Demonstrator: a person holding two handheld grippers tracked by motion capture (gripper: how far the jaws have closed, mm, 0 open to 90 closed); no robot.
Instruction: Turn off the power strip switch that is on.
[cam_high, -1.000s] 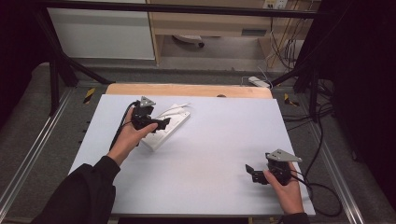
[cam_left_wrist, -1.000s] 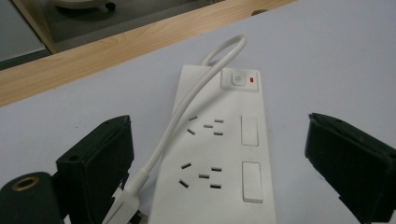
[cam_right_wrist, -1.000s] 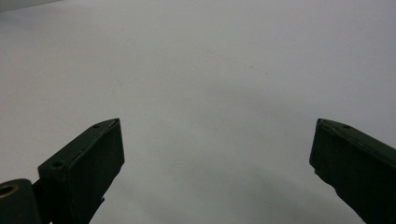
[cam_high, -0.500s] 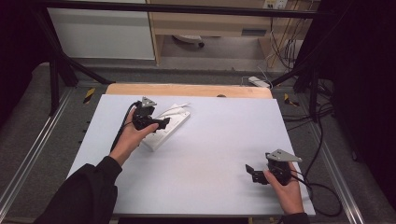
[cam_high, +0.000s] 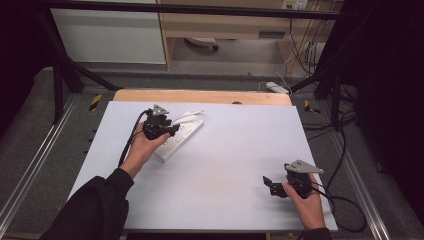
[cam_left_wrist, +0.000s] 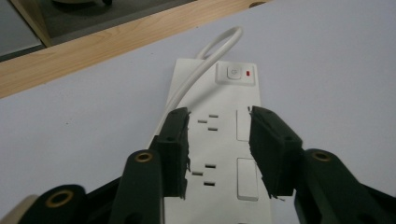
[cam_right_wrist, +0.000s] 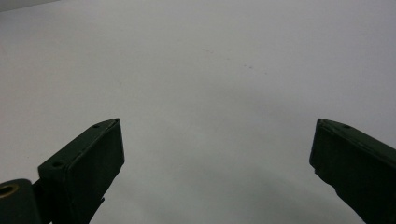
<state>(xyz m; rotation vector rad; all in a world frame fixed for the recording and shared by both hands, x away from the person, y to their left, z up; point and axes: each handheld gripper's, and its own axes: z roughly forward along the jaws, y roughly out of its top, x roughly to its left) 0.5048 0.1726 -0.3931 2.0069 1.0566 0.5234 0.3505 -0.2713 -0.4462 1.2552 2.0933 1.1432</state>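
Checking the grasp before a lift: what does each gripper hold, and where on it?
The left gripper has just been closing across the white power strip, about mid-length, jaws at its long sides. The right gripper holds nothing.

In the high view the left gripper and its hand cover the middle of the white power strip, hiding whether the jaws touch it. In the left gripper view the strip's near end runs off the bottom edge behind the jaws, and its cord vanishes under the strip's left side.
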